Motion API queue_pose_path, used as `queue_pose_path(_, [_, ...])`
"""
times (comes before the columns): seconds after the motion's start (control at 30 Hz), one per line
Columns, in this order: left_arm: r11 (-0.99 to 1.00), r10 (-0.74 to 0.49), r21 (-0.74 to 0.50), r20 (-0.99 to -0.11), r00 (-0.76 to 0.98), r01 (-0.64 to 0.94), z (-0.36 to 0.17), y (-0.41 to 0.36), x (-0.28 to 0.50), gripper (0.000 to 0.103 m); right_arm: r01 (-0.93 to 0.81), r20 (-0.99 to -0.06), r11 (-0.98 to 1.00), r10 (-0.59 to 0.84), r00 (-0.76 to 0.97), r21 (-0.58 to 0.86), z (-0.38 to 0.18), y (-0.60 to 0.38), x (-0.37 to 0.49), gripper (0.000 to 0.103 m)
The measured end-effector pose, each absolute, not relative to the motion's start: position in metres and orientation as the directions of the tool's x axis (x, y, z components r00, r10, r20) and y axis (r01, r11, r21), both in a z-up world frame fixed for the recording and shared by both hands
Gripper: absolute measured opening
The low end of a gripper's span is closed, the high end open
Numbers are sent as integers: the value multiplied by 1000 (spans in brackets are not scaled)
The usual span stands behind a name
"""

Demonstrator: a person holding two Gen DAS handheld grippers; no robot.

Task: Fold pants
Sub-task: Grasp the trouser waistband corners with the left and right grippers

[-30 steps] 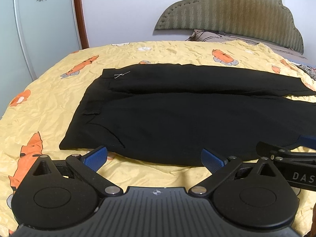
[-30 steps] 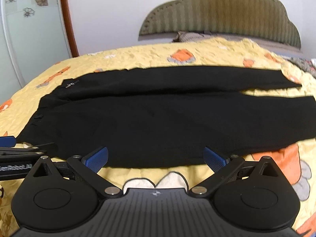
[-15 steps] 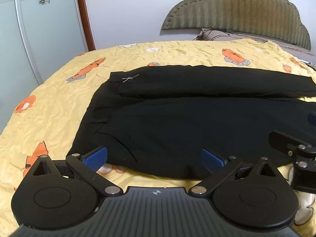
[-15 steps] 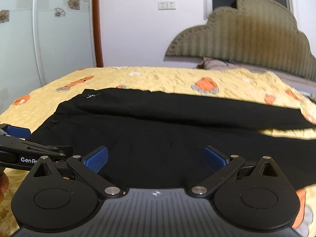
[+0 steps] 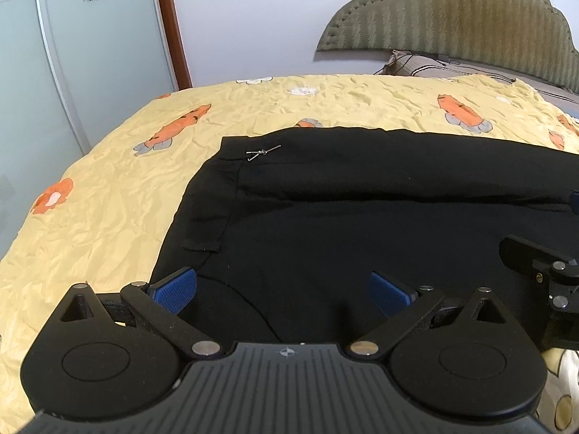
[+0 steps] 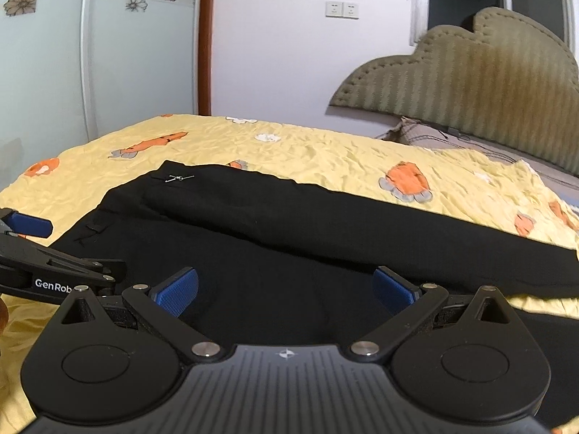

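Left wrist view: you are looking along the left gripper (image 5: 282,291), its blue pads spread wide and gripping nothing, poised over the near waist corner of the pants (image 5: 362,224).

Item: black pants, lying flat on the yellow carrot-print bedspread (image 5: 108,195), waistband to the left, legs running off to the right. The far leg is lying apart from the near one, a narrow strip of bedspread showing between them at the right in the right wrist view. A small metal clasp (image 5: 263,152) is sitting at the far waist corner.

Right gripper (image 6: 284,291): you are holding it equally wide and empty, over the near leg further right. Each gripper is showing at the edge of the other's view.

Handling, as a judgement: the cloth is looking thin, light and limp, so it will likely sag and drag rather than hold shape. Hold points: pinch the near edge, one gripper at the waistband corner, the other along the leg's outer seam, catching both layers.

Surroundings: padded headboard (image 6: 470,72), glass-panelled door (image 6: 90,54).
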State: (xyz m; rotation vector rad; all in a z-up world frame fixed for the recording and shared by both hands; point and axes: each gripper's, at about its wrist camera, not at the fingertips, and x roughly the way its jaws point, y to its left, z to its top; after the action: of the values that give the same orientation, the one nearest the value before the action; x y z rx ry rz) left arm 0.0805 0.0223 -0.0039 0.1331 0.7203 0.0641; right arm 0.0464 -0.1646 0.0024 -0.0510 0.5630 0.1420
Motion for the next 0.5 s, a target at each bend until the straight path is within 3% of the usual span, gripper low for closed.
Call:
queue_pose_path(0.3, [988, 115, 157, -663, 740, -13, -3, 23, 105, 103, -286, -516, 958, 247, 820, 4, 10, -173, 90, 103])
queue_pose_path(0.5, [988, 123, 149, -668, 734, -30, 0, 31, 121, 103, -382, -535, 922, 294, 792, -59, 15, -169, 157, 103])
